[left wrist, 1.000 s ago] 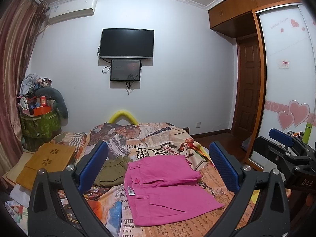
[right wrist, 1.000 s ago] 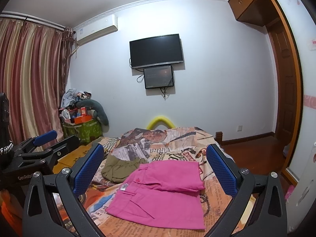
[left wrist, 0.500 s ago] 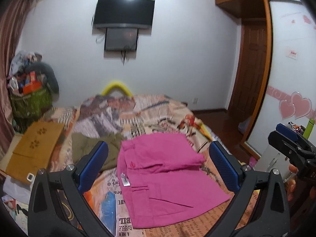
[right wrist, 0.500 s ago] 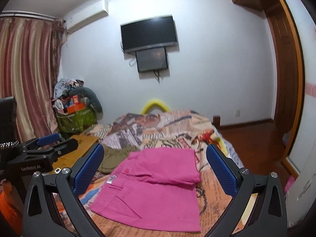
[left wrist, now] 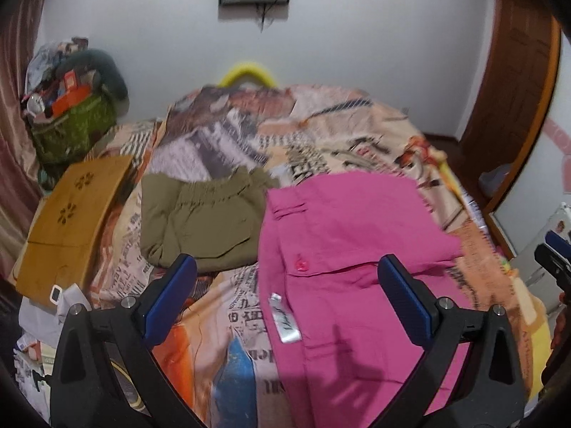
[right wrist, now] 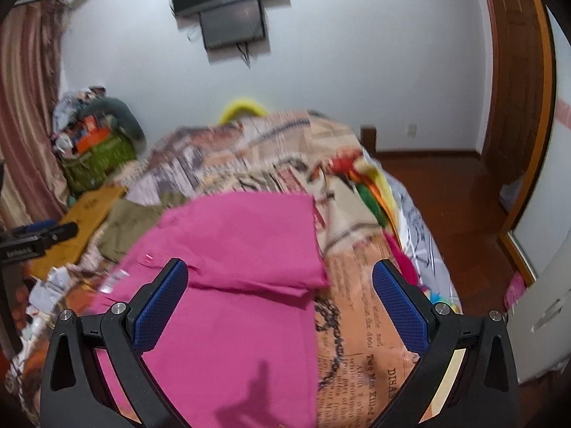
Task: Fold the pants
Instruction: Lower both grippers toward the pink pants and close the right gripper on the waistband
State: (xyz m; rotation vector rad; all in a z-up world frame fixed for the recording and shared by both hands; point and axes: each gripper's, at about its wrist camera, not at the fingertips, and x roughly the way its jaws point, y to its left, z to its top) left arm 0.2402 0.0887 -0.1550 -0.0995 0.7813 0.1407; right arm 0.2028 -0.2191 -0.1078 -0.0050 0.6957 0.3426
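Note:
Bright pink pants [left wrist: 342, 249] lie on the bed, partly folded, with the far part doubled over the near part; they also show in the right wrist view [right wrist: 235, 271]. A pink button and a white label [left wrist: 285, 321] show near the waistband. My left gripper [left wrist: 285, 285] is open and empty, above the waistband edge. My right gripper [right wrist: 282, 285] is open and empty, above the right edge of the fold. Neither touches the cloth.
Folded olive pants [left wrist: 203, 214] lie left of the pink ones on the newspaper-print bedspread [left wrist: 321, 135]. A wooden board [left wrist: 71, 221] and a green basket [left wrist: 71, 132] of clutter stand at the left. A wooden door [right wrist: 514, 71] and bare floor are at the right.
Both grippers have tilted down and moved closer to the bed; the pink pants now fill more of both views. The jaws stay open. The pants have not moved.

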